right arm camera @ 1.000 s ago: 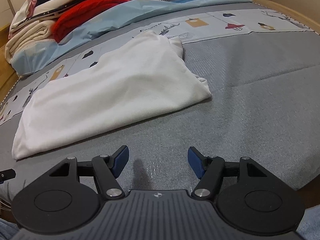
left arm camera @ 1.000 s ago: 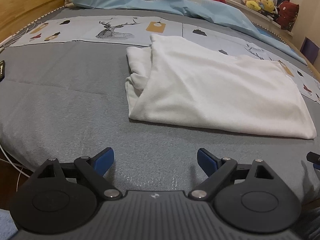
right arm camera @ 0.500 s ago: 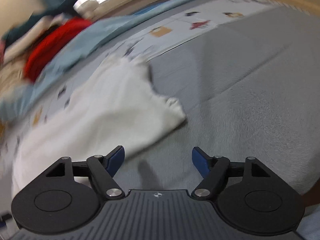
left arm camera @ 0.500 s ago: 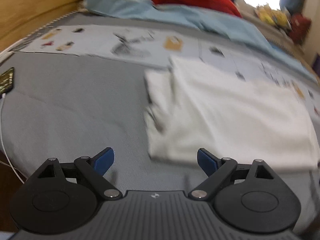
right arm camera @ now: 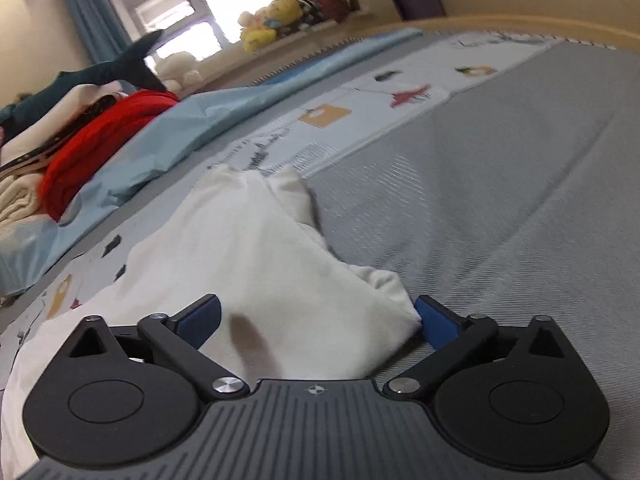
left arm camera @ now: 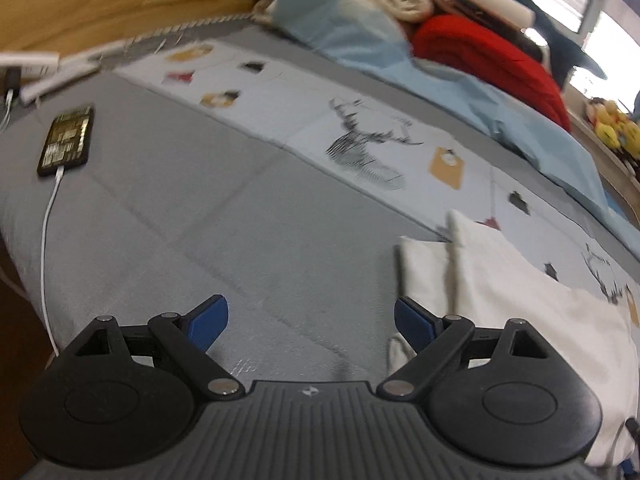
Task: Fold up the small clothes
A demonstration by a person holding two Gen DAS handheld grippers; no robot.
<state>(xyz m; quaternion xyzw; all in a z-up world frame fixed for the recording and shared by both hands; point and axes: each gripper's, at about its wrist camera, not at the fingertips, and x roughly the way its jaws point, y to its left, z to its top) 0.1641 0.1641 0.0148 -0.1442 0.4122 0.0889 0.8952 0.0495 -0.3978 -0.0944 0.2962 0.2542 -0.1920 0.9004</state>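
Both tongs hover low over a bed [left arm camera: 248, 240] with a grey cover. Left tongs [left arm camera: 311, 320] stand wide open, blue pads [left arm camera: 208, 322] well apart, with only grey cover between them; they hold nothing. The right-hand pad sits just at the near left corner of the white garment [left arm camera: 520, 312], and whether it touches the cloth cannot be told. In that view the garment lies to the right, partly folded, with a narrow layer showing at its left edge.

Right tongs [right arm camera: 318, 322] are opening, their jaws already wide. A corner of the white garment [right arm camera: 260, 256] lies between the pads, the tip of the corner just beside the right pad [right arm camera: 434, 322], but the pads do not press on it. From this side the garment stretches away to the left and back, a bunched sleeve end at its far edge.

A patterned strip [left arm camera: 360, 136] with a deer print runs across the bed behind the garment. Beyond it lies a pale blue sheet [right arm camera: 224, 116], and on that a pile of folded things with a red cloth [left arm camera: 492, 60] among them. A phone [left arm camera: 66, 140] on a white cable [left arm camera: 48, 248] rests near the bed's left edge. Yellow plush toys [right arm camera: 268, 26] sit on a sill by the window.
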